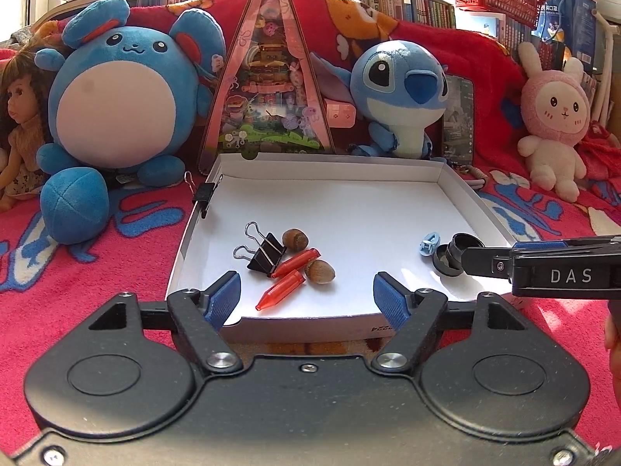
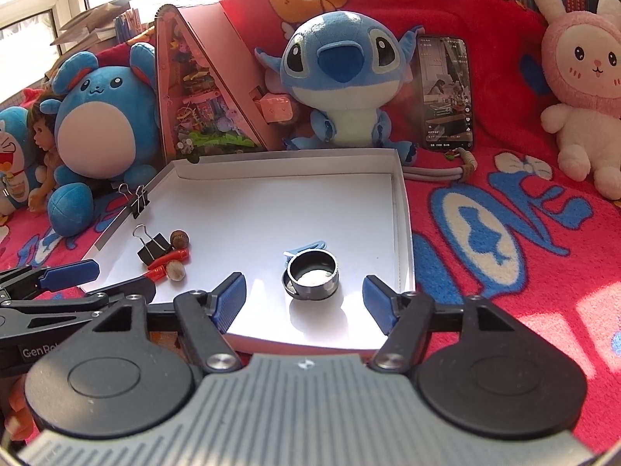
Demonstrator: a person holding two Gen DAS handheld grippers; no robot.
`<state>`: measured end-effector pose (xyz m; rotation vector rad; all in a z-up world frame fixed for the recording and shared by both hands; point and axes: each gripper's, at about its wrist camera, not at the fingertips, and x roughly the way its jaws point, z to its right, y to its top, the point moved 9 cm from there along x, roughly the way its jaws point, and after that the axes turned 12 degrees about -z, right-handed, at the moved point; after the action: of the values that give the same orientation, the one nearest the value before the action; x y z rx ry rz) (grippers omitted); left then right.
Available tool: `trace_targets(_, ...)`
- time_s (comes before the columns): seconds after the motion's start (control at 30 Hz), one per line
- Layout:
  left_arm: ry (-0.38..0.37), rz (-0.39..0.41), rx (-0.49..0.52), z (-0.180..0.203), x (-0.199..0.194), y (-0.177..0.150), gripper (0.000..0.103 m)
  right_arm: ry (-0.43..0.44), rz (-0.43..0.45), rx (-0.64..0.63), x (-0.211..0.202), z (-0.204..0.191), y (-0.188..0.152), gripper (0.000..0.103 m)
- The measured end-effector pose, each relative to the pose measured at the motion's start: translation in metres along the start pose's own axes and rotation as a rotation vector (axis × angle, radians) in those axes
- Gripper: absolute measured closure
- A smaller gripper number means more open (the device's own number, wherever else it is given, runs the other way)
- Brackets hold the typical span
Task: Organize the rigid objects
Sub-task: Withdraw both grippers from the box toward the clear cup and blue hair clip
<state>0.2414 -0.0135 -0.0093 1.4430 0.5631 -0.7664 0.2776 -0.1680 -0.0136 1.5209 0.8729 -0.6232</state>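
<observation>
White cardboard makes up the shallow box [image 1: 388,209] we are working in, sitting on a red patterned blanket [image 1: 97,279]. Our left gripper [image 1: 306,297] hangs over the near edge with its blue pads spread wide and nothing between them. Just ahead of it, inside the box on the left, lies a small cluster: a black binder clip [image 1: 264,252], two brown acorns [image 1: 295,238] and two orange plastic cones [image 1: 285,289], all touching or nearly so. A second binder clip [image 1: 204,194] is fastened on the box's left wall.

Our right gripper [image 2: 304,297] is likewise parted, its pads on either side of a black ring-shaped cap [image 2: 312,272] without pressing on it. The cap rests on the box floor near the right wall, leaning on a dark disc beneath it, with a small light blue clip [image 1: 429,242] just behind it.

Behind the box stand a round blue plush [image 1: 128,93], a pink triangular toy package [image 1: 268,77], a blue big-eared plush [image 2: 341,73], a phone [image 2: 446,93] and a pink rabbit plush [image 2: 582,89].
</observation>
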Motion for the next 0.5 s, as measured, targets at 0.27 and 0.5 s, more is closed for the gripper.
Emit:
trace_targets(0.27,-0.040,0.010,0.028,0.005,-0.023,-0.019,0.026,0.008,0.037,-0.050,-0.020,-0.004,-0.011,0.021)
trace_targets(0.5,-0.080,0.002,0.046,0.012,-0.039,-0.037,0.025,-0.011,0.067,-0.112,-0.037,-0.008,-0.024,0.018)
